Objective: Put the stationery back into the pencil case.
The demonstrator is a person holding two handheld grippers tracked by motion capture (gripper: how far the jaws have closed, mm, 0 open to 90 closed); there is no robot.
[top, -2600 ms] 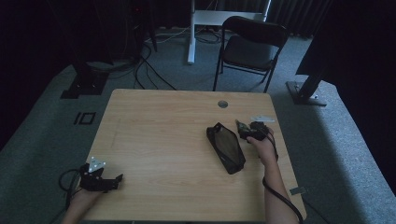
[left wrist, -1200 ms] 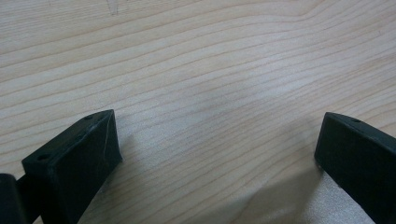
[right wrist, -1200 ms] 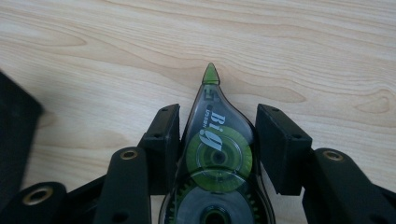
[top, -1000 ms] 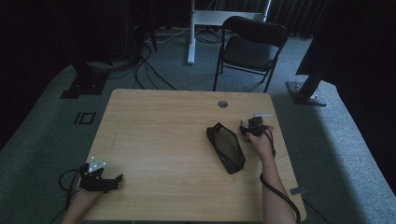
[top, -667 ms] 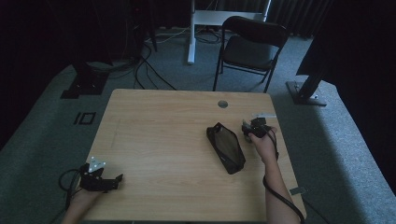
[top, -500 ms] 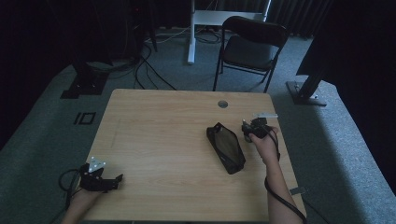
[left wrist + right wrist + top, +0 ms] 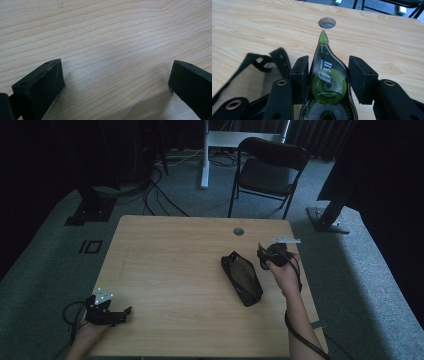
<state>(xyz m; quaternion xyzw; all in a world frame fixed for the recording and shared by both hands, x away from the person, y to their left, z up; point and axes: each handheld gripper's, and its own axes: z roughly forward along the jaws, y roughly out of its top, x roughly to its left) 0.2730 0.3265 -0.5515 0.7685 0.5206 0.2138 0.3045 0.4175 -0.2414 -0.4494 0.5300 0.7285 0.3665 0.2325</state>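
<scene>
Three cameras: one fixed overhead, one riding on each gripper.

From the high view we look forward and down on the whole light wooden table (image 7: 175,270), with a black folding chair (image 7: 270,170) beyond its far edge. The left gripper view sits close above bare wood grain (image 7: 112,50). The right gripper view looks along its jaws toward the round cable hole in the tabletop (image 7: 327,22), which we also see from above (image 7: 238,231), beside the black zip pouch (image 7: 242,278).
</scene>
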